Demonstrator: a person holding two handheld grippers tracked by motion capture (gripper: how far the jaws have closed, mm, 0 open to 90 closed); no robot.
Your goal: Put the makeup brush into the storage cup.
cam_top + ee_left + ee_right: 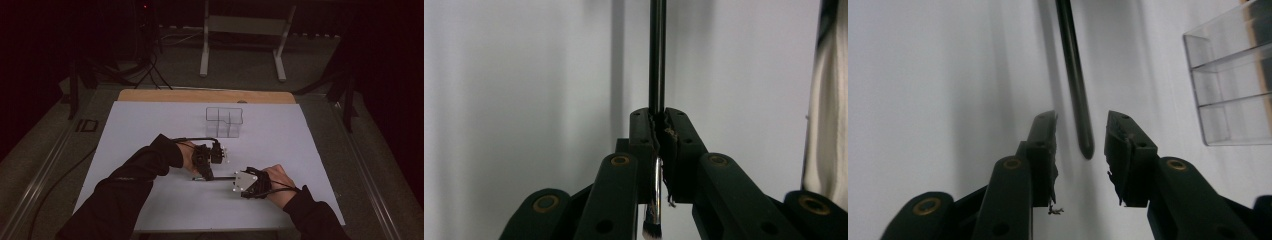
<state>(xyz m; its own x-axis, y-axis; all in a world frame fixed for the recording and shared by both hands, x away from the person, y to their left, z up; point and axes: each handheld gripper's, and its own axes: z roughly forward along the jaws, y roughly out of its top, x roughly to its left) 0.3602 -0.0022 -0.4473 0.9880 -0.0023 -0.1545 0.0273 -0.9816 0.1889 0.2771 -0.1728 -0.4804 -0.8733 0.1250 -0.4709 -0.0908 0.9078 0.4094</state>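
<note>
Nearest us, the left gripper (658, 135) is clamped on a thin dark brush (657, 60), bristles (653, 230) poking out just below the pads and the handle running to 12 o'clock over the white worktop (524, 75).

From the high view the brush (220, 178) lies low over the sheet (150, 125) between the two hands, the left gripper (206, 172) on one end, the right gripper (239, 181) at the other.

Right gripper (1081, 137) stands apart, jaws either side of the rounded handle tip (1087, 147), not yet pressing it.

Risks, as we judge them:
- Tip sits barely inside the jaws; a shallow bite could let the handle squirt out on closing.
- Handle runs nearer the jaw at 9 o'clock, so one pad may push it first and twist it in the left grip.

Around: a clear compartment box (224, 121) at 12 o'clock, well apart, also seen at 2 o'clock in the right gripper view (1233, 80). Nothing stands in the way between it and the brush.
</note>
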